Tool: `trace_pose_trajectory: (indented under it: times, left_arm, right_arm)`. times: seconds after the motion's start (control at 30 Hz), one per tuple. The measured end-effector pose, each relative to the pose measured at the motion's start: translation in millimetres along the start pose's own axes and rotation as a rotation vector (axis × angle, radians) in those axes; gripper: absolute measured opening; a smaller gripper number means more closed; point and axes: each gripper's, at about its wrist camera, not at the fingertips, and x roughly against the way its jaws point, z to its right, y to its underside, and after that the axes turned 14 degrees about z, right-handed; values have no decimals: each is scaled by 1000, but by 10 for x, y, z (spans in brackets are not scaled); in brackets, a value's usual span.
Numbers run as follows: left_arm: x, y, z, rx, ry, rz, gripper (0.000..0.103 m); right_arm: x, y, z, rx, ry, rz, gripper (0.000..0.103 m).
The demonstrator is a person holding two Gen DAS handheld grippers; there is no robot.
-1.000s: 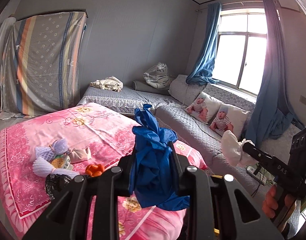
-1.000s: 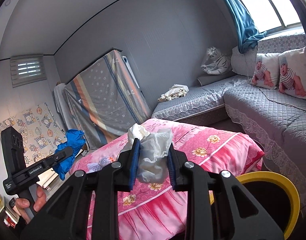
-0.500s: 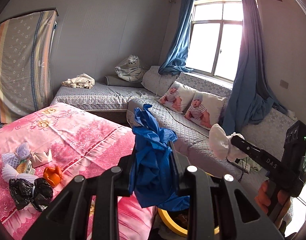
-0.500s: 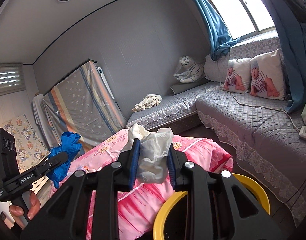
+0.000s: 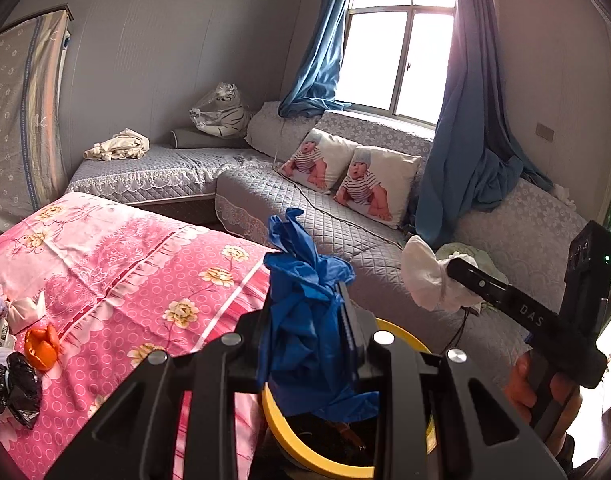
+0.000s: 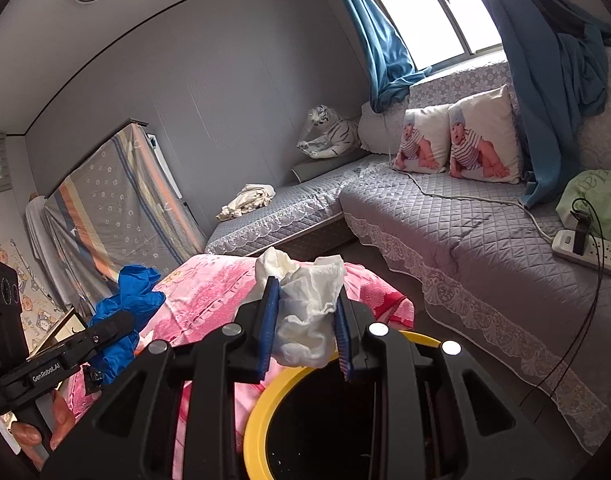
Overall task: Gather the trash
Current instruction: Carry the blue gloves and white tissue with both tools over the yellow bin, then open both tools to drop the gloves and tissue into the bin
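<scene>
Pink bed [image 5: 105, 256] sits beside a yellow bin [image 6: 261, 408]. Left tool [image 5: 309, 320] squeezes a blue glove [image 5: 305, 312] above the bin. Right tool [image 6: 305, 312] squeezes a white tissue [image 6: 309, 312] above it too.

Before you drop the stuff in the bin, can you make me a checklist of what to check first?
1. Left gripper holds the blue glove: ok.
2. Right gripper holds the white tissue: ok.
3. Yellow-rimmed bin is open: ok.
4. Tissue is right over the opening: cannot tell; it looks near the far rim.
5. Glove is over the opening: ok, its lower end hangs inside the rim line.
6. More trash waits on the pink bed: not ok, orange scrap and black bag remain.
</scene>
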Motion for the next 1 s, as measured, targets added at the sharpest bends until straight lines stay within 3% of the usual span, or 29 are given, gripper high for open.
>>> trace_pose_trajectory:
  times: [0.83,0.93,1.0]
  left_arm:
    - [-780,605,153,41,66,-212,26]
    - [-805,635,148,43,61,-219,31]
    - [-809,645,115,54,56,-220,42]
  right_arm:
    - [-448,516,646,-105,107,-170,28]
    - [-459,533,687,-115,124,-167,32]
    - [-465,532,721,-119,139,-162,41]
